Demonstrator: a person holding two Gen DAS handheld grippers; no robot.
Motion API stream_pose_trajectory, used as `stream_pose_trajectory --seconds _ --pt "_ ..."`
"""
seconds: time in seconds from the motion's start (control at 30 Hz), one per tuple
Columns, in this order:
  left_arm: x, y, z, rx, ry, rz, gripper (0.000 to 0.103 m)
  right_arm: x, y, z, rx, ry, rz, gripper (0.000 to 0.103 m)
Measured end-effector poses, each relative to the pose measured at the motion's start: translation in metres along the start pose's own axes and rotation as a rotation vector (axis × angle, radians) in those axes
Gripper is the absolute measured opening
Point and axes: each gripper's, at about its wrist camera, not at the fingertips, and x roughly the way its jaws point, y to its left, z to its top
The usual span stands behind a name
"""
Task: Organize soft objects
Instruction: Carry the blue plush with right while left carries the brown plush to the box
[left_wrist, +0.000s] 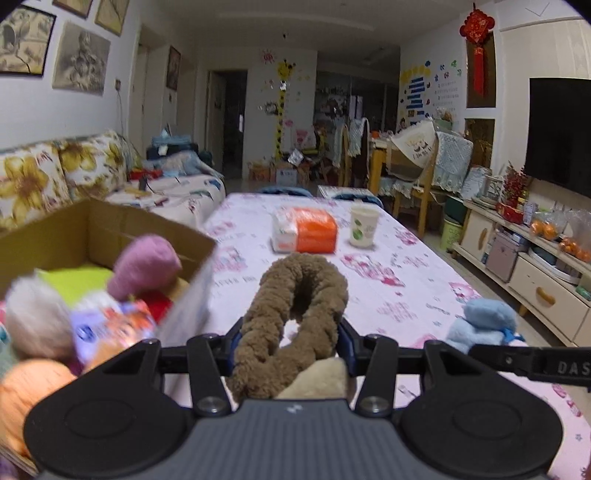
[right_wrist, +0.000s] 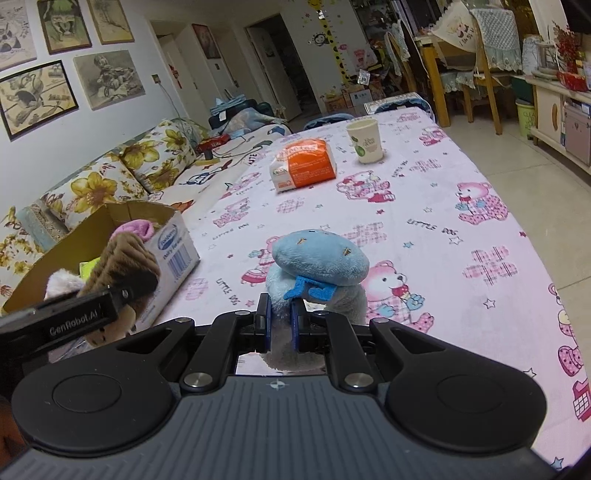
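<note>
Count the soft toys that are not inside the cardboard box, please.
2. The brown plush toy is clamped in the left hand-held gripper, beside the cardboard box. The blue plush toy is clamped in the right hand-held gripper, over the table. Others may be hidden.

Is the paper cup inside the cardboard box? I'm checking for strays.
No, the paper cup stands on the table, far from the cardboard box.

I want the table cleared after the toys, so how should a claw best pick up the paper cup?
Grip the paper cup across its side wall about mid-height, approaching level from the near side. It stands upright and alone on the tablecloth, apart from the tissue pack. Squeeze lightly; thin paper walls probably crumple.
</note>
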Motion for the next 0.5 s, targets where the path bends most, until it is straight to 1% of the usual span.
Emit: stream_pose_trajectory --seconds 0.13,0.37,0.5 --pt "-0.002 0.016 0.006 -0.015 -0.028 0.040 0.048 0.004 0.009 0.002 -0.032 -0.015 0.005 0.012" --pt "-0.011 0.032 0.014 -0.033 -0.076 0.102 0.049 0.014 0.024 0.009 -0.099 -0.035 0.029 0.012" --pt "-0.015 0.040 0.019 -0.062 -0.096 0.123 0.049 0.018 0.029 0.014 -0.127 -0.046 0.051 0.012"
